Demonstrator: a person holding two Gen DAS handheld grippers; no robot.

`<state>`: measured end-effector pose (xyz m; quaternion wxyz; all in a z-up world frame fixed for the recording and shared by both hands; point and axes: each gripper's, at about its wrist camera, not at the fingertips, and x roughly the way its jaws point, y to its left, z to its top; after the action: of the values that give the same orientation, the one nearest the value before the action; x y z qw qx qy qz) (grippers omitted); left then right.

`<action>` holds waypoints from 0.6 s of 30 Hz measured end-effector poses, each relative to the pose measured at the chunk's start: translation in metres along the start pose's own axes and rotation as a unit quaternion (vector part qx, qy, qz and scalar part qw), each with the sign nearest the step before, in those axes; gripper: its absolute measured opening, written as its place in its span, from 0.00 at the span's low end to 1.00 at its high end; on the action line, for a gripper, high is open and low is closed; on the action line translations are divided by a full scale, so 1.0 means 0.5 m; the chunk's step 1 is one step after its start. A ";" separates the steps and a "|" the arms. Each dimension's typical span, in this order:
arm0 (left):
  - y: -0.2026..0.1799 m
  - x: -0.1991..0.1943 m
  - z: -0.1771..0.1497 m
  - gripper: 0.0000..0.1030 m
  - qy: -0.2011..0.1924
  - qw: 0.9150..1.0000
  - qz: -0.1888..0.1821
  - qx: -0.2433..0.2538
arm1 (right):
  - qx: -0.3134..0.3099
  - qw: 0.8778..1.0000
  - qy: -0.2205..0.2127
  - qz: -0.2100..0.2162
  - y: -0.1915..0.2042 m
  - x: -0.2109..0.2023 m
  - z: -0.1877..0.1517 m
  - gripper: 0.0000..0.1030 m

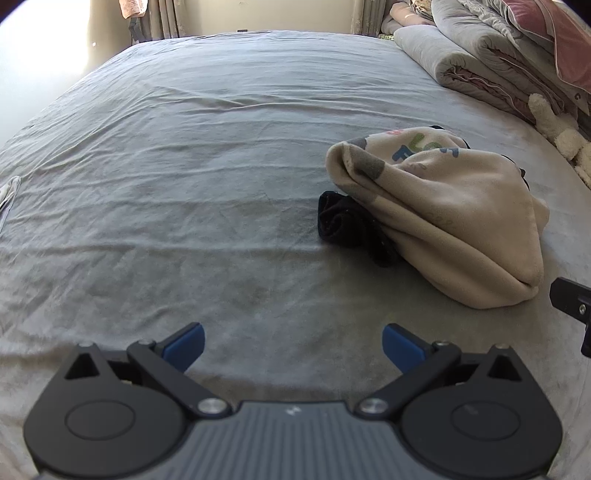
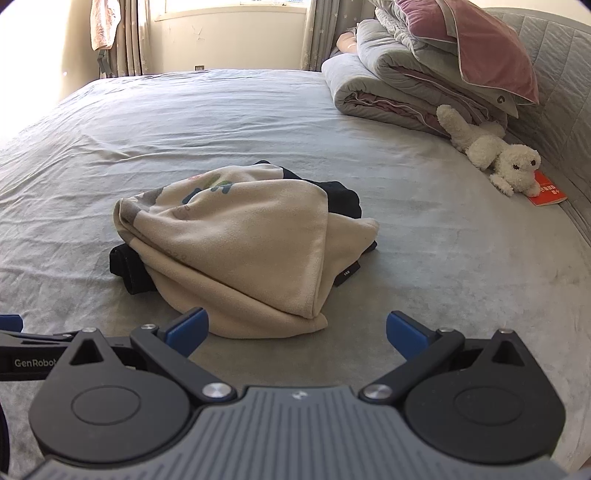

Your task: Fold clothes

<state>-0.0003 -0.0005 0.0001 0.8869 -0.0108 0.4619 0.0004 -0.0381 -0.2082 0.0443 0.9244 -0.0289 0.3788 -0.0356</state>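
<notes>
A cream fleece garment with coloured letters lies bunched in a heap on the grey bed sheet, over a black garment that sticks out at its left and back. In the left wrist view the cream garment and the black garment lie ahead to the right. My left gripper is open over bare sheet, left of the heap. My right gripper is open just in front of the heap's near edge, holding nothing. Part of the right gripper shows at the left wrist view's right edge.
Folded grey and pink quilts are stacked at the bed's far right, with a white plush dog and a red booklet beside them. Curtains and a window wall stand beyond the bed. A pale cloth edge lies at far left.
</notes>
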 end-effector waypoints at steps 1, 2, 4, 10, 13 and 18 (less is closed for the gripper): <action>-0.001 0.000 0.000 0.99 0.000 1.000 0.002 0.001 | 0.001 1.000 0.000 0.001 0.000 0.000 0.000 1.00; -0.002 -0.001 -0.001 0.99 0.001 1.000 0.003 0.003 | 0.003 1.000 0.000 0.002 0.000 0.000 0.001 1.00; -0.004 -0.002 -0.002 0.99 0.002 1.000 0.007 0.005 | 0.010 1.000 0.002 0.009 -0.009 0.004 0.000 1.00; -0.004 0.001 0.002 0.99 0.010 1.000 0.005 0.007 | 0.002 1.000 0.002 0.001 -0.006 0.001 -0.002 1.00; 0.000 0.004 -0.001 0.99 0.005 1.000 -0.001 0.007 | 0.001 1.000 0.003 -0.001 -0.004 0.004 -0.001 1.00; -0.003 0.002 -0.001 0.99 0.007 1.000 -0.001 0.009 | 0.001 1.000 0.005 -0.001 -0.007 0.006 -0.003 1.00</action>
<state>-0.0001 -0.0022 -0.0010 0.8836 -0.0033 0.4682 -0.0051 -0.0372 -0.2117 0.0415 0.9225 -0.0278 0.3833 -0.0369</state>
